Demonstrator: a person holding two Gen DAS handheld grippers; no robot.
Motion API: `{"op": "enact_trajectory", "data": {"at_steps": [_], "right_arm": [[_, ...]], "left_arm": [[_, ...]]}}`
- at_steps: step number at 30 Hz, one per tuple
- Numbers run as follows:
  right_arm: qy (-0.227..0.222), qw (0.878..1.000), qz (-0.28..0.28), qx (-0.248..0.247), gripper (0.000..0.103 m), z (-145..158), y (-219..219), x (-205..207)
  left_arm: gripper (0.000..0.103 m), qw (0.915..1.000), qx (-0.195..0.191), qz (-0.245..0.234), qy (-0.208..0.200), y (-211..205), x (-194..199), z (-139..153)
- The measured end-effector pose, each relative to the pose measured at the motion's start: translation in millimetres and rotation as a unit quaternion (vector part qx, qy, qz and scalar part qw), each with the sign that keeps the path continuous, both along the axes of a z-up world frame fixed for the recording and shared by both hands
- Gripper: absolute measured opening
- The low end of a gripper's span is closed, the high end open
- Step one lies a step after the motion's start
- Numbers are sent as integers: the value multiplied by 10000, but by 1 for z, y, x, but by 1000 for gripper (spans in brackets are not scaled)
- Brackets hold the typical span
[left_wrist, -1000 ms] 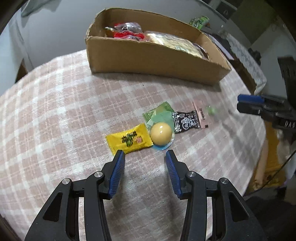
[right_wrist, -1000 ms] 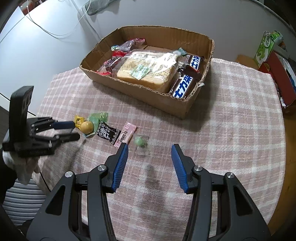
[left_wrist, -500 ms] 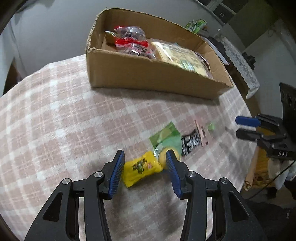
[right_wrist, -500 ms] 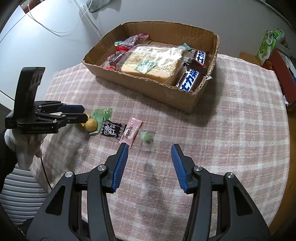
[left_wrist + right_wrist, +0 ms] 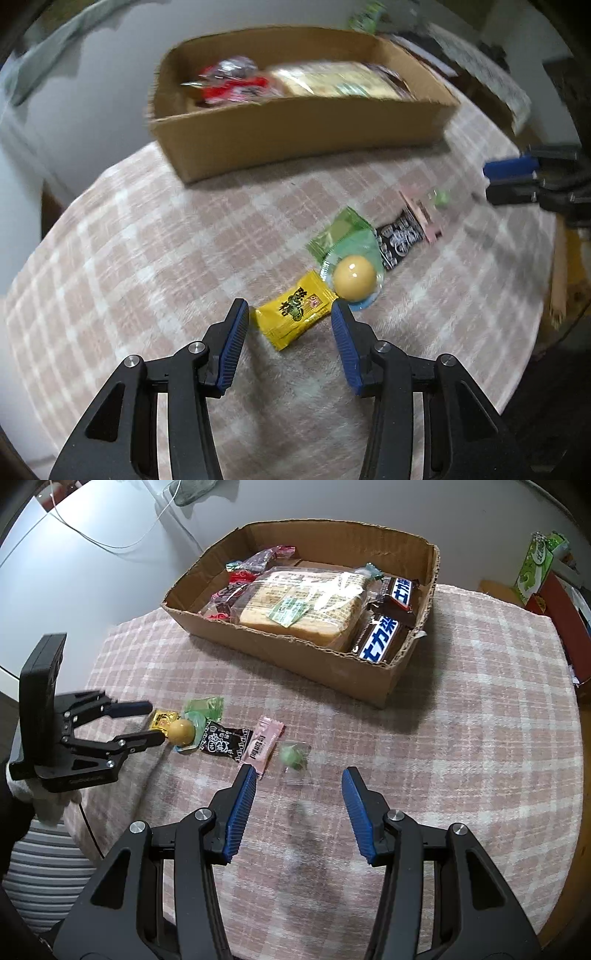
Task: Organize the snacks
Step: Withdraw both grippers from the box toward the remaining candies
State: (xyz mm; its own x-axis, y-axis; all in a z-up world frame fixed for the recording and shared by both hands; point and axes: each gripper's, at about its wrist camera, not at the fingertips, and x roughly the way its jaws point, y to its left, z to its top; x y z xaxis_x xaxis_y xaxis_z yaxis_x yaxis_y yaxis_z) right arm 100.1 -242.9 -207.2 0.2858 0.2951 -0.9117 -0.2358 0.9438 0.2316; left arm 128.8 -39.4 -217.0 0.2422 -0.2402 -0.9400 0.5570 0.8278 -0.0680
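Yellow candy packet (image 5: 295, 317) is lying between my left gripper (image 5: 290, 325) pads, askew, neither pad touching it yet; jaws are standing partly open and holding nothing. It is lying flat on the checked tablecloth (image 5: 147, 258), with the yellow ball candy (image 5: 355, 277) touching its corner at about 1 o'clock and the green wrapper (image 5: 341, 236) just beyond.

I am judging the step as closing on the yellow packet. To do it well I am squaring the pads to its long sides, going low, and keeping the pad at 3 o'clock off the ball so it is not rolling away.

The cardboard box (image 5: 295, 133) is sitting at 12 o'clock, already holding snacks, with bare cloth between. My right gripper (image 5: 297, 801) is hovering half open and empty over the clear-wrapped green candy (image 5: 293, 757), with the pink packet (image 5: 264, 746) at its 11 o'clock. The table edge is near at 3 o'clock; open cloth at 9.
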Motion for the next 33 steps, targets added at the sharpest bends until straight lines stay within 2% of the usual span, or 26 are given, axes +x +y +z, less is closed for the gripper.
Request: {"op": "enact_trajectory", "data": {"at_steps": [4,6,9,14,18,22,26,28,33], "right_arm": [[5,10000,-36,28,51,2,-1,-1],[-5,10000,-59,49,51,4,-3,-1],[-13,10000,-81,20,51,6,-6,0],[38,10000,-78,39,51,2,-5,5],[148,9999,-31,-10,50,-8,0,11],[302,9995,82,-95,43,-21,12,17],[379,9980,222,-459,40,-33,25,22],[453,9970,274,-557,27,-38,30,24],[397,9958,360,-745,27,-40,42,24]], "left_arm": [[44,9992,165,-357,-7,-8,1,-4],[44,9992,172,-357,-4,-8,2,-5],[44,9998,169,-133,-41,-8,8,-6],[39,9980,-25,630,-102,1,17,-4],[35,9959,-14,880,-217,2,7,-4],[34,9904,-248,1343,-215,10,0,-7],[34,9886,-282,1455,-276,14,-9,-10],[34,9879,-311,1492,-279,14,-11,-10],[27,9861,-387,1595,-276,24,-20,-7]]}}
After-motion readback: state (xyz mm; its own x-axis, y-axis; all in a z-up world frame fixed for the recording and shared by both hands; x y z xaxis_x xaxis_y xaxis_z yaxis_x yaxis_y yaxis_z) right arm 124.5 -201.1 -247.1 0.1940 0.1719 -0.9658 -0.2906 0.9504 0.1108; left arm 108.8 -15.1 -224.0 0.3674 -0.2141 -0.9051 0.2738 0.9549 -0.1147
